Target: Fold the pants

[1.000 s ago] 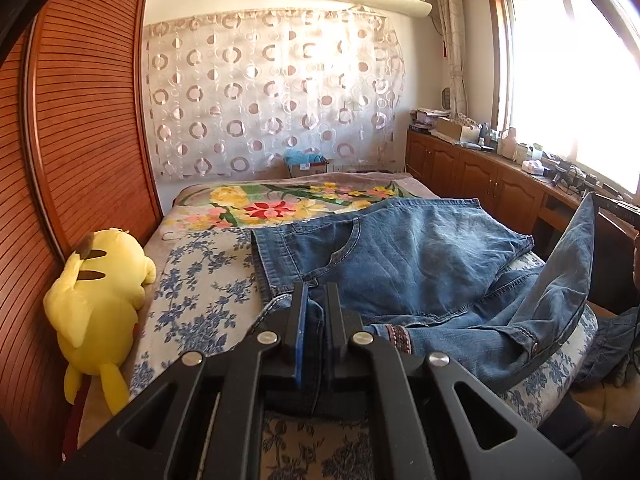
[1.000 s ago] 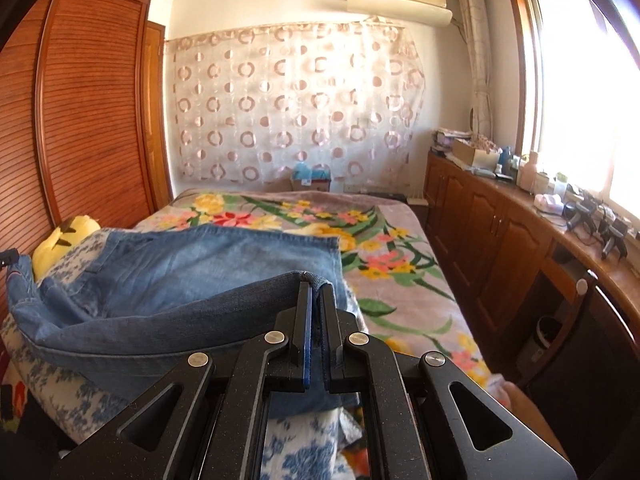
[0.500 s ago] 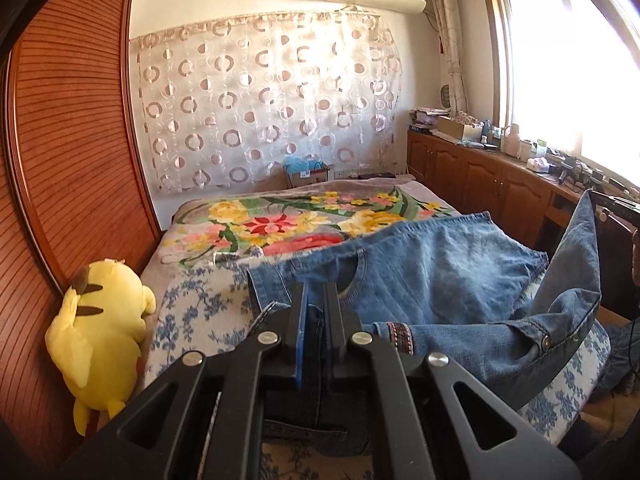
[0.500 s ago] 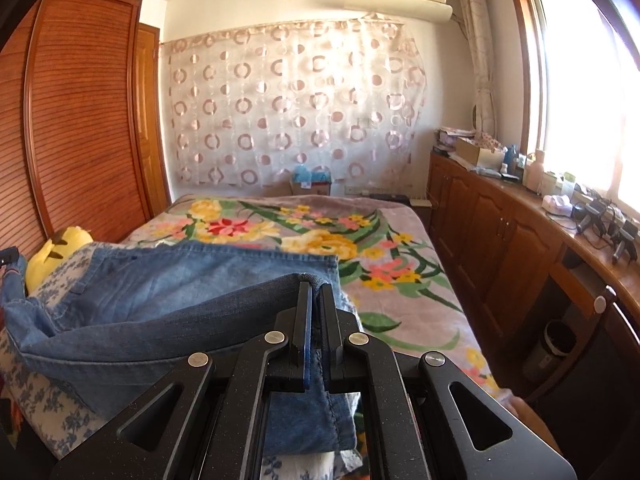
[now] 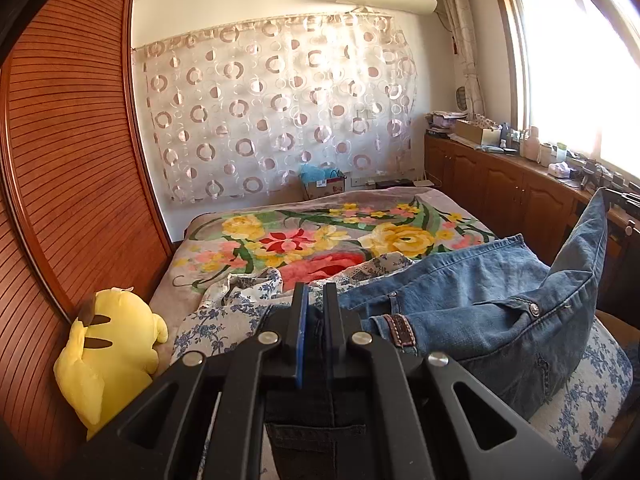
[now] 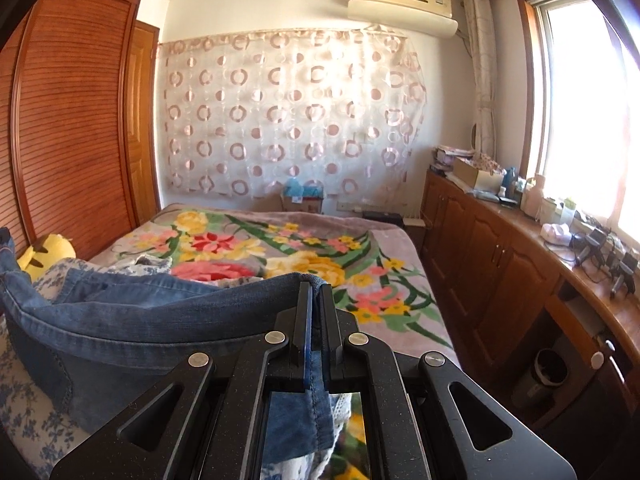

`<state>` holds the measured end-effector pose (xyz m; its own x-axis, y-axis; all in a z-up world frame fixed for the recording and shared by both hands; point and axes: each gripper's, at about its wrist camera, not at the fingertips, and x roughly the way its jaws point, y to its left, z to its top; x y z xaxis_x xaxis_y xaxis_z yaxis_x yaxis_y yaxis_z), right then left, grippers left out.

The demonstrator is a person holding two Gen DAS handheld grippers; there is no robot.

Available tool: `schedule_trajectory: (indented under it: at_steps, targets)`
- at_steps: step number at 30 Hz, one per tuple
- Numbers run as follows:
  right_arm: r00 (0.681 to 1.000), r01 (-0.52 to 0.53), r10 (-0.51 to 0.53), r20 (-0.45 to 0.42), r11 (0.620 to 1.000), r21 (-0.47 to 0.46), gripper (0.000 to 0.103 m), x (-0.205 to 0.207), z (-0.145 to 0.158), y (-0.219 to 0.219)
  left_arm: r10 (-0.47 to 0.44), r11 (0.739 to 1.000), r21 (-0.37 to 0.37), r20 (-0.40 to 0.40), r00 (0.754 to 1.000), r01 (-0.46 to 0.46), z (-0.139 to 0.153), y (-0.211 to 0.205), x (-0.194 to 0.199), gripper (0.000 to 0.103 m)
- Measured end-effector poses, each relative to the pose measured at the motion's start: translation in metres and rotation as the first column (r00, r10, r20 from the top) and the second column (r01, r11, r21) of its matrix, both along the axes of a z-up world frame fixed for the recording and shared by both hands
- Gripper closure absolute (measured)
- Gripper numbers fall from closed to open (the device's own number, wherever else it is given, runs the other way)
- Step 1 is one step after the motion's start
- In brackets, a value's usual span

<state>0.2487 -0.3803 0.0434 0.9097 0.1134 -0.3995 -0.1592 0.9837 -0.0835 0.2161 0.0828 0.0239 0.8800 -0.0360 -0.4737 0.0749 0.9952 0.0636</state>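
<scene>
Blue denim pants (image 5: pixel 492 304) hang stretched between my two grippers above the near end of the bed. My left gripper (image 5: pixel 314 292) is shut on the waistband end, with dark denim pinched between its fingers. In the right wrist view the pants (image 6: pixel 132 320) sag to the left, and my right gripper (image 6: pixel 316 292) is shut on a hemmed edge of the denim. A raised corner of the pants (image 5: pixel 596 216) points up at the right of the left wrist view, where the right gripper holds it. A brown leather waist patch (image 5: pixel 402 330) shows near the left gripper.
Under the pants lies a blue-flowered white sheet (image 5: pixel 224 320) over a bright floral blanket (image 6: pixel 280 248). A yellow plush toy (image 5: pixel 108 344) leans against the slatted wooden wardrobe (image 5: pixel 68 160) on the left. Wooden cabinets (image 6: pixel 500 256) with clutter run along the right under the window.
Both grippers drew back toward the near end of the bed and rose a little, dragging the pants with them. More of the floral blanket is uncovered now.
</scene>
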Motion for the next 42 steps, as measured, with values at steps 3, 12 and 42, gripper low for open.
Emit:
schedule_trajectory:
  at_steps: [3, 12, 42]
  targets:
    - [1.0, 0.006, -0.006, -0.011, 1.0, -0.005, 0.103, 0.015, -0.005, 0.001, 0.004, 1.0, 0.014, -0.007, 1.0, -0.004, -0.003, 0.001, 0.014, 0.101]
    - [0.999, 0.018, -0.019, -0.04, 0.999, -0.03, 0.103, 0.055, -0.017, 0.007, 0.02, 1.0, 0.012, -0.028, 0.999, -0.019, -0.014, 0.006, 0.053, 0.101]
    - [0.967, 0.055, -0.078, -0.244, 0.993, -0.1, 0.102, 0.143, -0.091, 0.013, 0.049, 0.999, 0.011, -0.173, 0.984, -0.048, -0.073, 0.016, 0.132, 0.095]
